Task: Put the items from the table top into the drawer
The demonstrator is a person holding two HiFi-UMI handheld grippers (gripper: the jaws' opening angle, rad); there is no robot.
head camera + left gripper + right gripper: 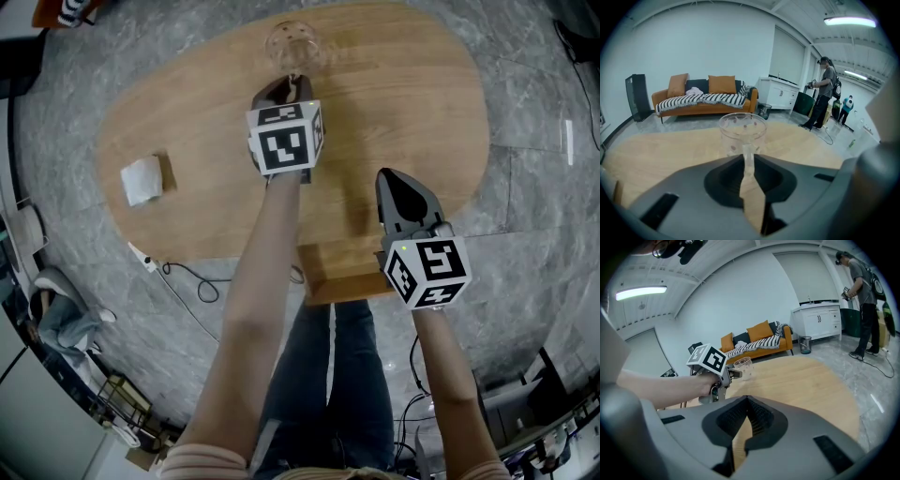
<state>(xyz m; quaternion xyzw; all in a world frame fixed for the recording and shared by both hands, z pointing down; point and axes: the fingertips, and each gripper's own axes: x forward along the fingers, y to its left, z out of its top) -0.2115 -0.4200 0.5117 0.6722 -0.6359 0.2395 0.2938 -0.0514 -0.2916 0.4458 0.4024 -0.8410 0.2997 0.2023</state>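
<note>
Left gripper (748,163) is out at the far side of the surface (403,103), jaws clamped down narrow on the handle (747,153) of the cup (742,131). The clear strip of handle runs right into the slit between the tips, so I read that as a grip, not a near miss. Taking it by the handle makes sense: the body of the cup is wide and slick, while the handle is thin enough for these jaws. The cup stands upright on the wood at the far middle, not lifted as far as I can tell. The gripper comes at it slanting downward from the near side, with the arm stretched across the surface.

Right gripper (389,180) hangs at the near right, jaws pressed together at the tips with nothing between them. It sits just beyond the drawer (342,274), which is pulled out at the near edge, and what shows of its inside looks bare. My guess is it holds there to stay clear of the other arm.

Over at the left, well apart from all this, a white napkin (141,180) lies flat with a small brown thing (168,171) just beside it on the right. What that is I cannot tell. Both are for later, I'd judge.

Next call: lift the cup straight, keep it level and bring it near to the drawer, because a one-sided hold on a handle could let it swing
</note>
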